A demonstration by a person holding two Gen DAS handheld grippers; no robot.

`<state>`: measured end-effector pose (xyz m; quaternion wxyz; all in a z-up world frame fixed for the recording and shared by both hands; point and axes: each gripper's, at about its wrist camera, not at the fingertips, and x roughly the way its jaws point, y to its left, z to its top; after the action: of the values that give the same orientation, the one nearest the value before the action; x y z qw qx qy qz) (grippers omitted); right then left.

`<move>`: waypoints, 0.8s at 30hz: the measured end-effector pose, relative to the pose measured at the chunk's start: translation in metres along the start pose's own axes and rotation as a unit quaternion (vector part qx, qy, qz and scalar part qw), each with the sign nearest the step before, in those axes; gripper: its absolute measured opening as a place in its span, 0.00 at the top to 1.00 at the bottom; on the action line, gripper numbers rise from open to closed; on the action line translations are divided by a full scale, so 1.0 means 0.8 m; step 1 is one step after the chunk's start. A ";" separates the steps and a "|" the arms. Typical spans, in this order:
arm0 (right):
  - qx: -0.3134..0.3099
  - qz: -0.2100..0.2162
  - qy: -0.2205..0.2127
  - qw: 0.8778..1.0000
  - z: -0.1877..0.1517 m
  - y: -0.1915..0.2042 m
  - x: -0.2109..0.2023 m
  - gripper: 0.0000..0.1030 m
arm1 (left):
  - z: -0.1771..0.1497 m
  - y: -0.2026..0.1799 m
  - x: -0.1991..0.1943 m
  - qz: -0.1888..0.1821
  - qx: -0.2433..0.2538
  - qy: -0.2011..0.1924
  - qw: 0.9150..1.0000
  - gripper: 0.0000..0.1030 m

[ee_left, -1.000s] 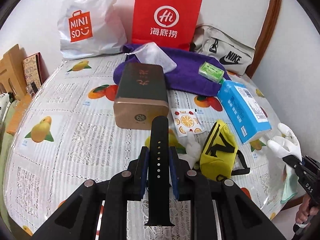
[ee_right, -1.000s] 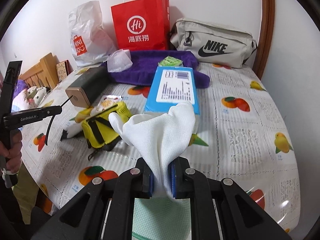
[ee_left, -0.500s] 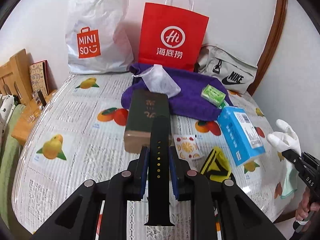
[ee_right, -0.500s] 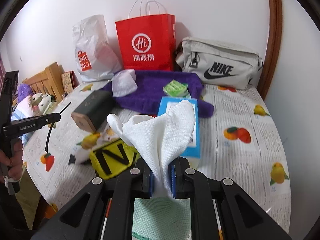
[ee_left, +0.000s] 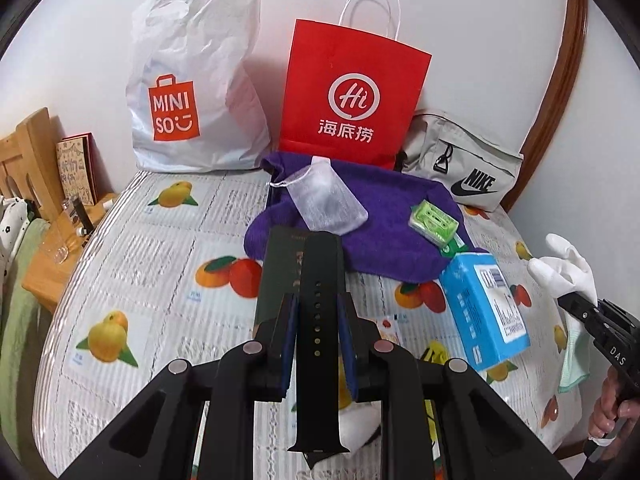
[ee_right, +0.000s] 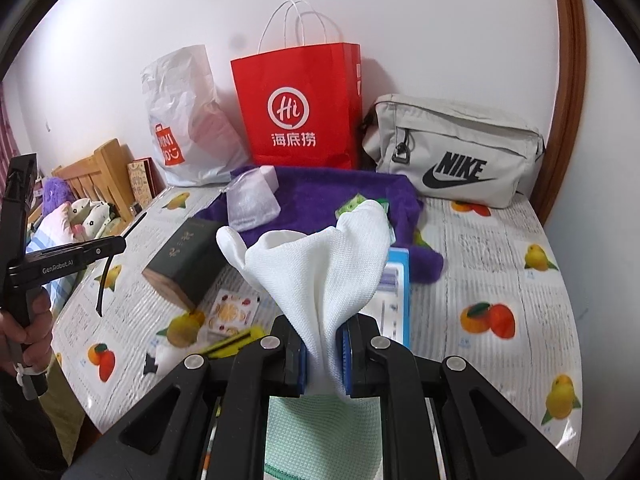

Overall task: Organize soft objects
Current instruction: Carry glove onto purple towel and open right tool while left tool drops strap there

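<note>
Between left hand-held gripper (ee_left: 317,340) pads – black strap (ee_left: 319,344) clamped, lengthwise, tip forward; right hand-held gripper (ee_right: 325,356) pinches white cloth (ee_right: 320,272).

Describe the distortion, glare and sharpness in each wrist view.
Left wrist view: strong fisheye bending with dark corners; the table cover shows soft sheen; the watch strap in the left gripper looks sharp. Right wrist view: same curvature, bowing the wooden frame; even light, the white cloth in the right gripper crisp, no blur.
</note>
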<state>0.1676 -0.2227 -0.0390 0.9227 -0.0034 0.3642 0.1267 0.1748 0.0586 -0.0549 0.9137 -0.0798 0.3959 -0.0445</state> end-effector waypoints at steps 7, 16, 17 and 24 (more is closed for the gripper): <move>-0.002 0.004 -0.002 1.000 0.031 -0.007 0.019 0.87 | 0.024 0.000 0.019 -0.001 -0.001 0.004 1.000 0.81; -0.005 0.004 -0.001 1.000 0.072 -0.025 0.053 0.87 | 0.054 -0.001 0.049 -0.002 -0.001 0.010 1.000 0.81; -0.006 0.004 0.000 1.000 0.076 -0.026 0.057 0.87 | 0.057 -0.001 0.052 -0.002 -0.002 0.011 1.000 0.81; -0.006 0.013 0.006 1.000 0.107 -0.039 0.103 0.87 | 0.079 -0.004 0.084 -0.002 0.000 0.020 1.000 0.81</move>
<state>0.2898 -0.2252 -0.0341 0.9186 -0.0046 0.3694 0.1406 0.2669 0.0530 -0.0595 0.9054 -0.0798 0.4142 -0.0480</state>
